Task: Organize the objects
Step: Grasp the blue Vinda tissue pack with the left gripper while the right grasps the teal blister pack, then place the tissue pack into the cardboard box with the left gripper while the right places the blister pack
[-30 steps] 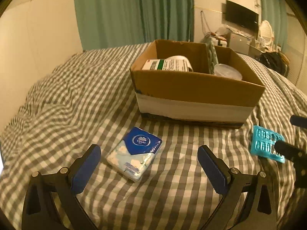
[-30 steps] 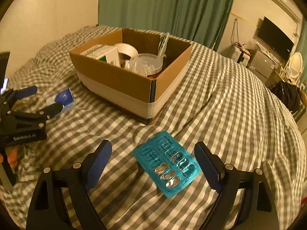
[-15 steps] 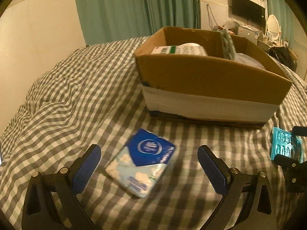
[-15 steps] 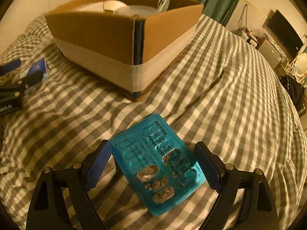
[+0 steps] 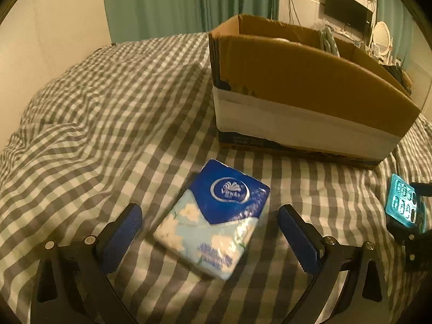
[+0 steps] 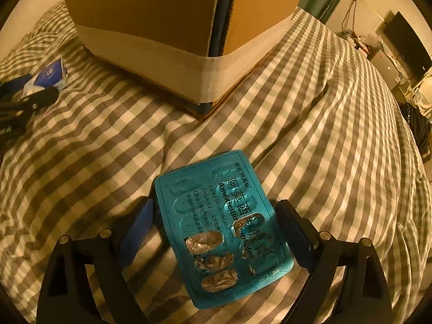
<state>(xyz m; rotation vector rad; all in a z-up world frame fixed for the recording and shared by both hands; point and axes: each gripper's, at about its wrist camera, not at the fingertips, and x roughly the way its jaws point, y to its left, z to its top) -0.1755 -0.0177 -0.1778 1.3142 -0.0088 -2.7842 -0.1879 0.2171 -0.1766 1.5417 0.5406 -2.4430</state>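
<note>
Jaws spread on both: left gripper [image 5: 210, 240] straddling tissue pack [image 5: 213, 221] lower centre, right gripper [image 6: 216, 237] straddling blister pack [image 6: 224, 229] on checked bed [image 6: 337, 124] below cardboard box [image 6: 162, 27]; likely risk, thin foil slipping into soft bedding.

A blue-and-white tissue pack [image 5: 216, 221] lay flat between the left gripper's [image 5: 209, 225] spread fingers. A teal blister sheet [image 6: 221, 226], foil side up with several pockets burst, sat between the right gripper's [image 6: 213, 224] fingers. The open cardboard box [image 5: 297, 94] stood beyond both.
</note>
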